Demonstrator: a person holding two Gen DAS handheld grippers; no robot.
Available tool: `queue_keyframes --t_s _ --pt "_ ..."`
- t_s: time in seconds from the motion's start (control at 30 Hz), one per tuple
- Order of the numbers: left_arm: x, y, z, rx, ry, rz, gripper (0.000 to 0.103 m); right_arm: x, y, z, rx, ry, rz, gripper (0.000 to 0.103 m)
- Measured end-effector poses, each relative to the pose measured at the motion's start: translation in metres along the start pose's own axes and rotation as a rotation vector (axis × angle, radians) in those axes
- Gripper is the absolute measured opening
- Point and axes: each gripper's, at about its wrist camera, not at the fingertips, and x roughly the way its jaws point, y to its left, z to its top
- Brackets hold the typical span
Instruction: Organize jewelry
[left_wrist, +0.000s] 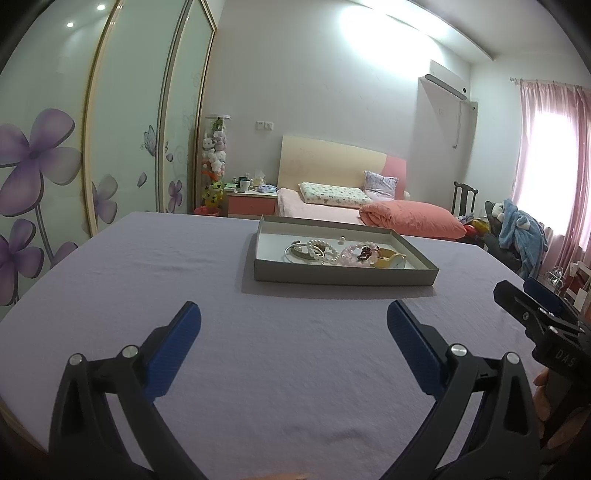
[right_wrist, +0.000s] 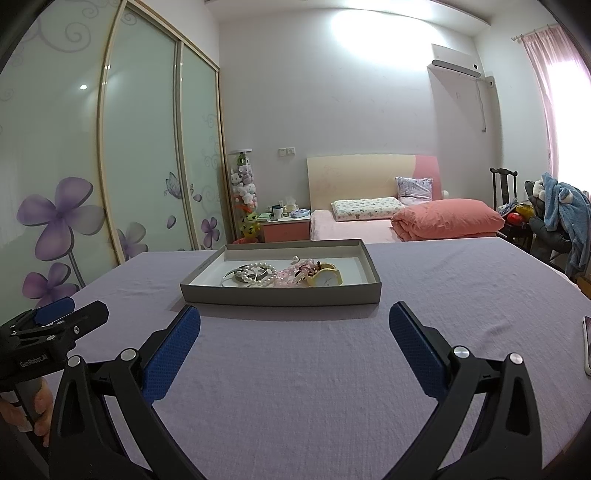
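A shallow grey box (left_wrist: 343, 276) (right_wrist: 280, 295) sits on the purple-covered table. In it lie a silver bangle (left_wrist: 295, 253), a white pearl bracelet (left_wrist: 325, 251) (right_wrist: 258, 273), a pink bead bracelet (left_wrist: 356, 254) (right_wrist: 290, 275), a yellow watch (left_wrist: 389, 260) (right_wrist: 327, 278) and a single loose pearl (left_wrist: 342, 239). My left gripper (left_wrist: 293, 321) is open and empty, short of the box. My right gripper (right_wrist: 293, 321) is open and empty, just short of the box's near wall. Each gripper also shows at the edge of the other's view.
The purple tablecloth (left_wrist: 184, 277) covers the table around the box. A phone's edge (right_wrist: 587, 343) lies at the table's right side. Beyond are a bed (right_wrist: 406, 218), a nightstand, sliding wardrobe doors (right_wrist: 140, 147) and a chair with clothes (right_wrist: 554, 214).
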Motion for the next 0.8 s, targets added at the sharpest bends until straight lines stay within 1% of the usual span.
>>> queue_keyframes --t_s 0.8 --pt "-0.0009 -0.0019 0.0007 0.004 -0.001 -0.005 0.099 0.0011 0.0026 0.0016 -0.002 0.001 0.004 0.101"
